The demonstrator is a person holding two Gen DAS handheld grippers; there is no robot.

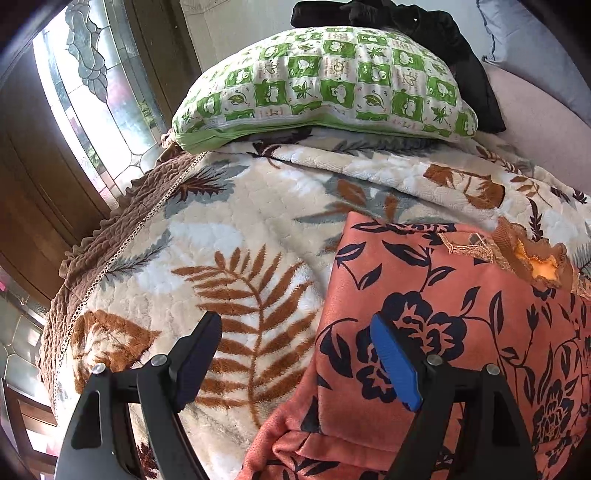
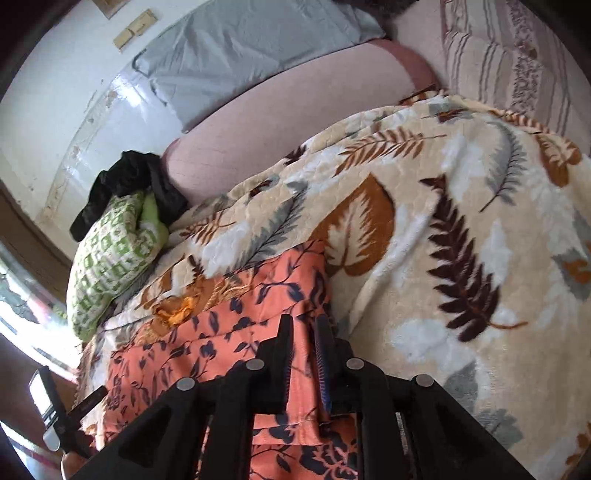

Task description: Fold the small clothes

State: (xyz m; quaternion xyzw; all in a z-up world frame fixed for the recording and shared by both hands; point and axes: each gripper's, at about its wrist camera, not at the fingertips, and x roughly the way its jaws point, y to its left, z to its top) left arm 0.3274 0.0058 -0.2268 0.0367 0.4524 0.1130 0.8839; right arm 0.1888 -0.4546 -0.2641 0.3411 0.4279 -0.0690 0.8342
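Note:
An orange garment with dark blue flowers [image 1: 443, 295] lies partly folded on a leaf-patterned blanket [image 1: 221, 229]. Its embroidered collar [image 1: 539, 266] points to the far right. My left gripper [image 1: 295, 321] hangs open over the garment's left edge, one finger above the blanket and the blue-padded finger above the cloth, with nothing between the pads. In the right wrist view my right gripper [image 2: 303, 323] is shut on a fold of the orange garment [image 2: 229, 332] near its right edge, and the cloth runs up between the narrow jaws.
A green-and-white checked pillow [image 1: 325, 85] lies at the far end of the bed with a black garment [image 1: 406, 22] behind it. A leaded window [image 1: 92, 92] and brown bed edge are on the left. A grey pillow [image 2: 240, 48] rests by the wall.

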